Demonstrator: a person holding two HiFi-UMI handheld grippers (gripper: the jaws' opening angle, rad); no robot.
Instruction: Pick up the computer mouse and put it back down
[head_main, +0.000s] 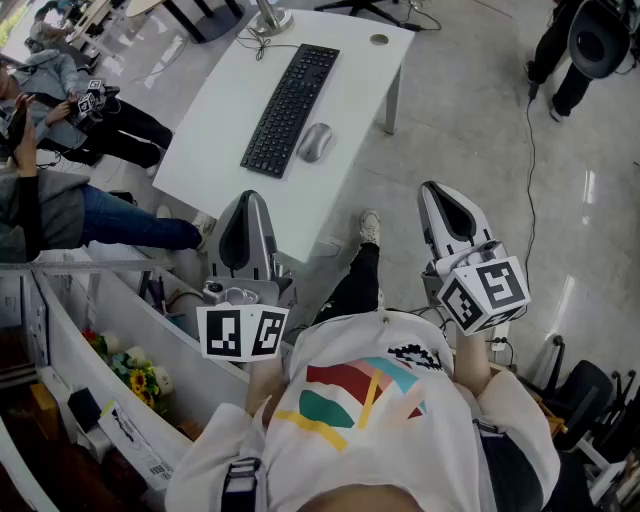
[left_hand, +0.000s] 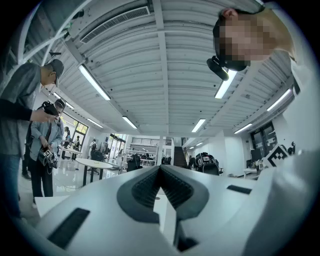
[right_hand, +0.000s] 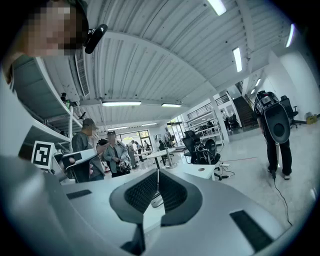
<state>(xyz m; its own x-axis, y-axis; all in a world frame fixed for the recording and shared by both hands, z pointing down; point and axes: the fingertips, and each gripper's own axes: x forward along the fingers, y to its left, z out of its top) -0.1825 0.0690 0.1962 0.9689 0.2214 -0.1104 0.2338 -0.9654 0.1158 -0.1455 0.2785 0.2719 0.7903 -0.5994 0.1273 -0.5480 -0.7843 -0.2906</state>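
Note:
In the head view a silver computer mouse (head_main: 315, 141) lies on the white table (head_main: 345, 85), just right of a black keyboard (head_main: 290, 108). My left gripper (head_main: 248, 200) hovers over the table's near edge, well short of the mouse, its jaws shut with nothing in them. My right gripper (head_main: 432, 189) hangs over the floor to the right of the table, also shut and empty. In the left gripper view the left gripper (left_hand: 160, 168) has its tips together. In the right gripper view the right gripper (right_hand: 158, 172) has its tips together, level with the white table (right_hand: 200, 172).
A monitor stand base (head_main: 268, 18) sits at the table's far end. People sit and stand to the left (head_main: 60, 95), and another person (head_main: 590, 40) stands at the far right. A shelf with toys (head_main: 135, 370) is at my lower left. A cable (head_main: 530, 170) runs across the floor.

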